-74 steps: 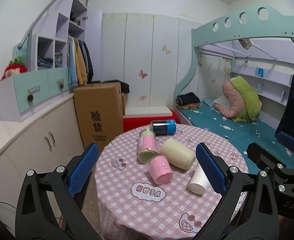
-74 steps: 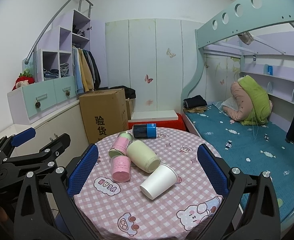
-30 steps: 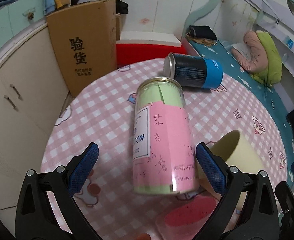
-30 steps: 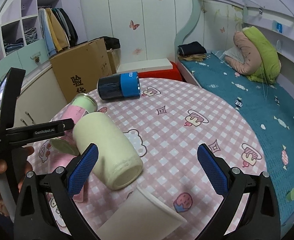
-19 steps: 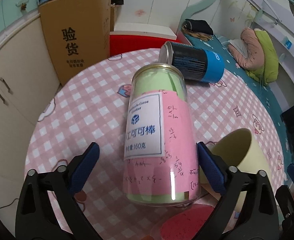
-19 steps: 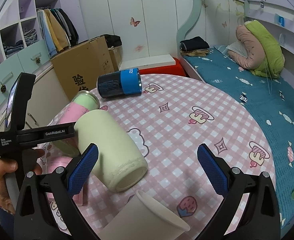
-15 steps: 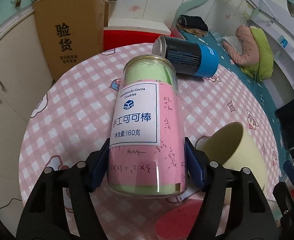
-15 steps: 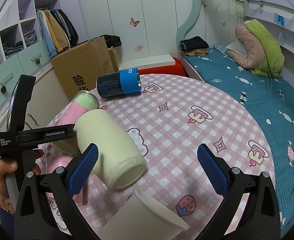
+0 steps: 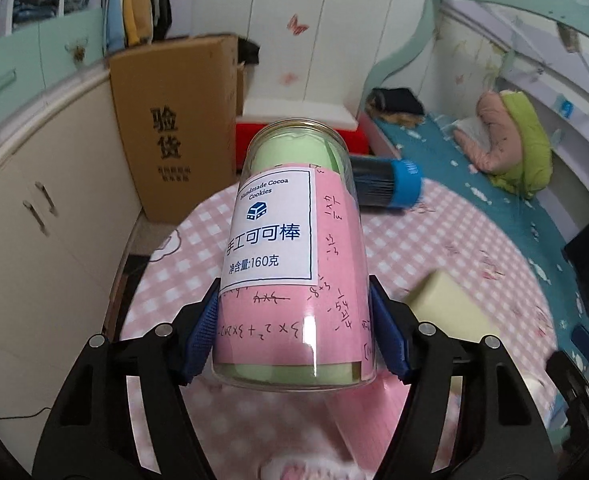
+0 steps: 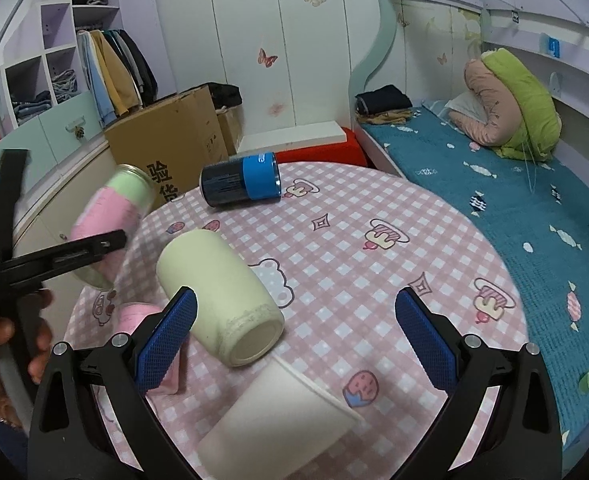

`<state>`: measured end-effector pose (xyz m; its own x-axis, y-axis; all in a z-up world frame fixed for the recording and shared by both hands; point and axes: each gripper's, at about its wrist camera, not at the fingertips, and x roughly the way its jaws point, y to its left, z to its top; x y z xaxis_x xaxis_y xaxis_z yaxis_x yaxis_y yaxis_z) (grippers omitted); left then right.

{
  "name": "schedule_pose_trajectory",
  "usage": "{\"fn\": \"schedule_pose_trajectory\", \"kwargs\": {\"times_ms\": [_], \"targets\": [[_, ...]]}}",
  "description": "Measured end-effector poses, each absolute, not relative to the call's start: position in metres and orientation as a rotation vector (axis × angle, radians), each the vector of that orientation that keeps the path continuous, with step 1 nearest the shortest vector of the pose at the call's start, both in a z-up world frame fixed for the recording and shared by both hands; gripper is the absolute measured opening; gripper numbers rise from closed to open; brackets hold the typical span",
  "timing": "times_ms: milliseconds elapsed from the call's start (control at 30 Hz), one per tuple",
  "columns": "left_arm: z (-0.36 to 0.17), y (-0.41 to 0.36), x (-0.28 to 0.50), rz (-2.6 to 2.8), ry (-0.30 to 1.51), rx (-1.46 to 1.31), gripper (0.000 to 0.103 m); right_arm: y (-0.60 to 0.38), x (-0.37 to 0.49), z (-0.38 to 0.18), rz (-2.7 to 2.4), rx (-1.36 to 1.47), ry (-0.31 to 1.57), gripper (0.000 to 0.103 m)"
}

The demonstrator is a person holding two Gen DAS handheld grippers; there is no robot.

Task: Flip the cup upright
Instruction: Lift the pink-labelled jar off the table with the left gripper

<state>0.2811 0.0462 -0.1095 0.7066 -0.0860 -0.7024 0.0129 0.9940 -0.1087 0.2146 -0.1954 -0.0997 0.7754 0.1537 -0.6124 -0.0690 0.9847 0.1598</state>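
My left gripper [image 9: 294, 328] is shut on a clear jar with a pink and green label [image 9: 290, 264] and holds it tilted above the round pink checked table [image 9: 454, 248]. In the right wrist view the jar [image 10: 110, 220] hangs off the table's left edge in the left gripper's fingers [image 10: 78, 254]. My right gripper [image 10: 294, 336] is open and empty over the table's near side. A pale yellow cup [image 10: 218, 272] lies on its side just left of it. A white paper cup [image 10: 278, 424] lies on its side below it. A pink cup [image 10: 142, 320] lies behind the left pad.
A dark can with a blue band [image 10: 240, 184] lies on its side at the table's far edge. A cardboard box [image 10: 170, 140] and cabinets [image 9: 34, 220] stand left of the table. A bed with a teal cover [image 10: 514, 200] runs along the right.
My left gripper closed on the pink and green jar and lifted it off the table, tilting its far end up. The right gripper stayed open and nearly still.
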Motion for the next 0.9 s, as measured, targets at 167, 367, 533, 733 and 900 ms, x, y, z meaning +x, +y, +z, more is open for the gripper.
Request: {"fn": "schedule_pose_trajectory", "kwargs": {"times_ms": [167, 367, 533, 733, 900], "targets": [[-0.096, 0.036, 0.215, -0.106, 0.763, -0.097, 0.069, -0.199, 0.185, -0.086, 0.108, 0.131, 0.641, 0.096], [-0.096, 0.009, 0.145, -0.192, 0.779, -0.095, 0.069, -0.206, 0.141, -0.079, 0.1, 0.139, 0.63, 0.096], [-0.111, -0.005, 0.104, -0.229, 0.816, -0.117, 0.069, -0.213, 0.106, -0.081, 0.096, 0.164, 0.633, 0.096], [-0.14, -0.015, 0.081, -0.233, 0.878, -0.131, 0.069, -0.211, 0.087, -0.088, 0.098, 0.174, 0.644, 0.096], [-0.166, -0.03, 0.078, -0.236, 0.92, -0.132, 0.069, -0.21, 0.084, -0.096, 0.108, 0.176, 0.666, 0.096]]}}
